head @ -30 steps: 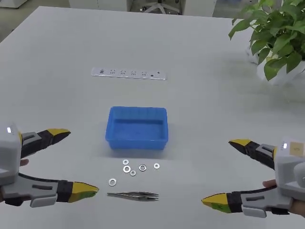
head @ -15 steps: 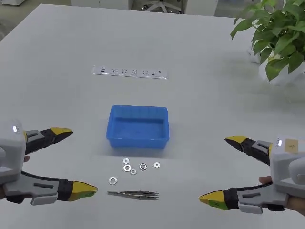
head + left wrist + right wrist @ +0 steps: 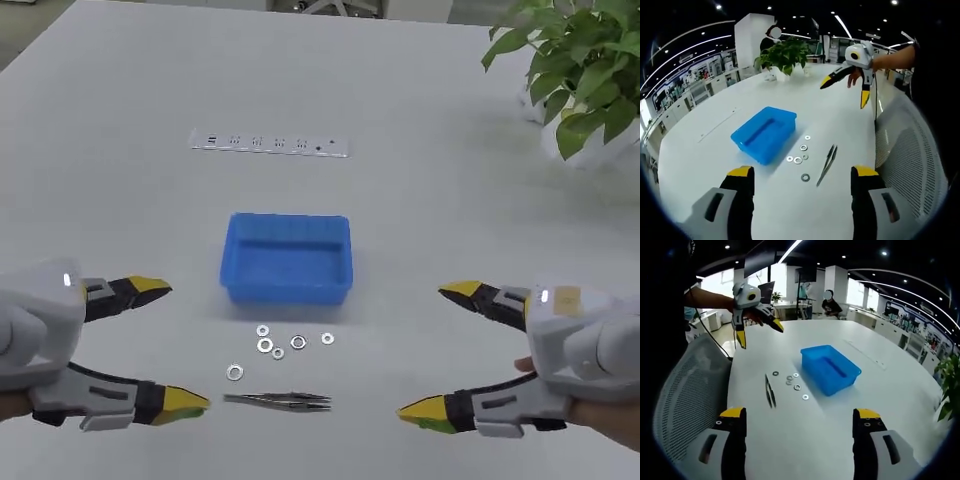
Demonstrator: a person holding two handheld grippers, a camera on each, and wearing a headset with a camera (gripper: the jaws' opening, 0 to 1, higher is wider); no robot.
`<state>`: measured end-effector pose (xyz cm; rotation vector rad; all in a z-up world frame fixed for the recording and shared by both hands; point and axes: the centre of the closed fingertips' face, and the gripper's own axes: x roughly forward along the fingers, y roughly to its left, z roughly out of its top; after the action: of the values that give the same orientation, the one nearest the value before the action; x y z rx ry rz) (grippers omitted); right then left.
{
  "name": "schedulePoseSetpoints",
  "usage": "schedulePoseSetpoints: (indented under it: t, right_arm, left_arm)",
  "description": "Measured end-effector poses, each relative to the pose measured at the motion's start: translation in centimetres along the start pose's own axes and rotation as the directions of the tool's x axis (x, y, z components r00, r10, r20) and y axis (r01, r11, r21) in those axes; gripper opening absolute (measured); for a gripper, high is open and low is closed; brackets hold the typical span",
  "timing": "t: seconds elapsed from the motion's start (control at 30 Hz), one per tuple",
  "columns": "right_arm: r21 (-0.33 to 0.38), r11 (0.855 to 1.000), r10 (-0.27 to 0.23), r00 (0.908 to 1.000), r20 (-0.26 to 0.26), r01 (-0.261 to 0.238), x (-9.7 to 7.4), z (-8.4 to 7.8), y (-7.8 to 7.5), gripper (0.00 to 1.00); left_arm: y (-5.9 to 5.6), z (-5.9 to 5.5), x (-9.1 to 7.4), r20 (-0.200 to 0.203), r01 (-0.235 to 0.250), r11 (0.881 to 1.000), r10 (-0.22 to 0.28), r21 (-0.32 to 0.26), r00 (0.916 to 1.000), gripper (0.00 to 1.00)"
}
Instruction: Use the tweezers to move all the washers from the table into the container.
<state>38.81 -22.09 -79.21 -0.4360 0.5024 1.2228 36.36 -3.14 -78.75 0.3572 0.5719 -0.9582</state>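
Observation:
Several small metal washers lie loose on the white table just in front of a blue container, which looks empty. Metal tweezers lie flat nearer the table's front edge. My left gripper hovers open at the left of the washers, with nothing between its jaws. My right gripper hovers open at the right, also holding nothing. In the left gripper view the container, washers and tweezers sit ahead. The right gripper view has the container, washers and tweezers.
A white power strip lies beyond the container. A potted green plant stands at the table's far right. A mesh chair back sits at the table's near edge.
Both grippers have shifted slightly inward toward the washers and stay open. The head camera has tilted a little; the objects on the table lie where they were.

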Motion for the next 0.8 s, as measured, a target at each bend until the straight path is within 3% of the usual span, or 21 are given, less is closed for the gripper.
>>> schedulePoseSetpoints:
  t: [0.47, 0.8]
  right_arm:
    - [-0.064, 0.992, 0.110, 0.9936, -0.026, -0.111, 3.8, 0.2, 2.7, 0.79]
    - [-0.098, 0.981, 0.162, 0.9855, -0.051, -0.166, 5.7, 0.0, 4.3, 0.67]
  left_arm:
    - [-0.9, -1.3, 1.7, -0.056, 0.063, 0.997, -0.061, 0.051, 0.9966, 0.68]
    - [-2.0, -2.7, 2.9, -0.109, 0.129, 0.987, -0.119, 0.093, 0.9869, 0.53]
